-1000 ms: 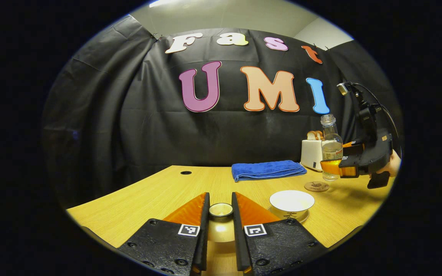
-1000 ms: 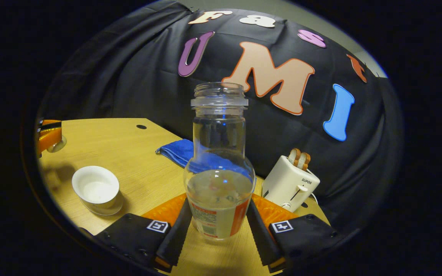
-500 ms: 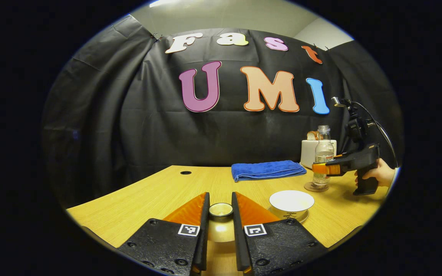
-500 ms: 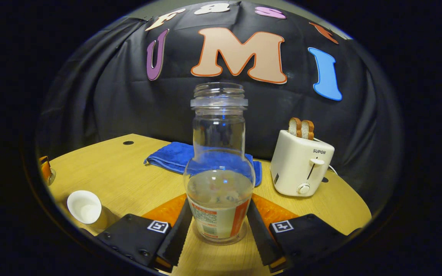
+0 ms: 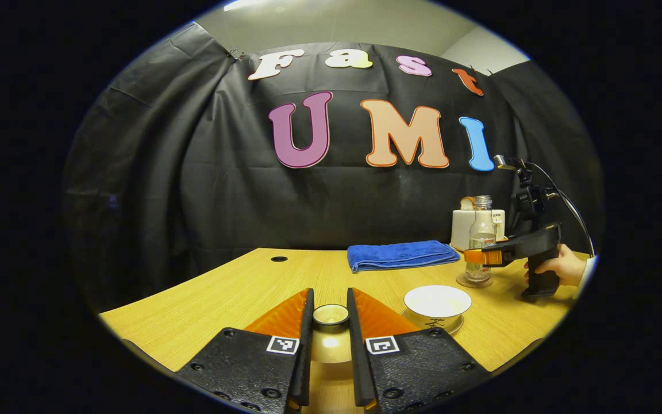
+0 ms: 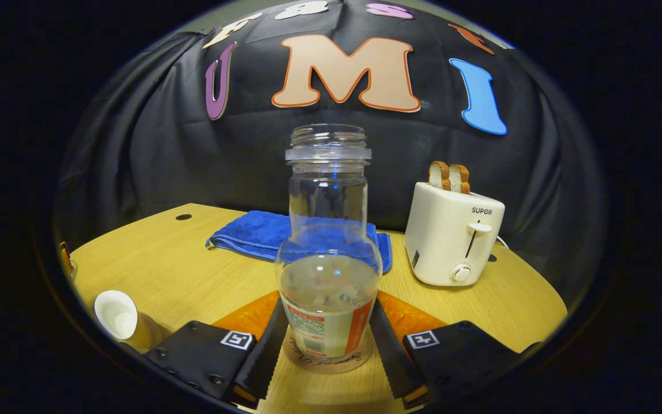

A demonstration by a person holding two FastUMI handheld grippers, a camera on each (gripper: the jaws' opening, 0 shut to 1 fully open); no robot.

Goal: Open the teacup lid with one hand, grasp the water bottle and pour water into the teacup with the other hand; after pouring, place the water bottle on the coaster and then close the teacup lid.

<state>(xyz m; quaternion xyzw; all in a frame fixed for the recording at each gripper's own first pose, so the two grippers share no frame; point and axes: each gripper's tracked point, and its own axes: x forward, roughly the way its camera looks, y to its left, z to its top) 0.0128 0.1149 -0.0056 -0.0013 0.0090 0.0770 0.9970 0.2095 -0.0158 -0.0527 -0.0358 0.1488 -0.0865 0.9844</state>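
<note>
In the right gripper view my right gripper (image 6: 327, 339) is shut on the clear, capless water bottle (image 6: 328, 253), which stands upright on the round coaster (image 6: 326, 363). In the left gripper view the same bottle (image 5: 481, 236) rests on the coaster (image 5: 473, 282) at the table's right, held by the right gripper (image 5: 483, 256) and a hand (image 5: 561, 267). My left gripper (image 5: 330, 322) is shut on the knob of the teacup lid (image 5: 331, 315), held low over the table. The white teacup (image 5: 437, 302) sits uncovered on its saucer, just right of the left gripper; it also appears as the teacup (image 6: 114, 313) at lower left.
A folded blue towel (image 5: 401, 255) lies at the back of the wooden table (image 5: 222, 299). A white toaster (image 6: 454, 238) with two slices of bread stands at the back right, close behind the bottle. A small hole (image 5: 278, 259) marks the tabletop's far left.
The right gripper has carried the bottle down and away from the teacup and set it upright on the coaster. The left gripper with the lid has not moved.
</note>
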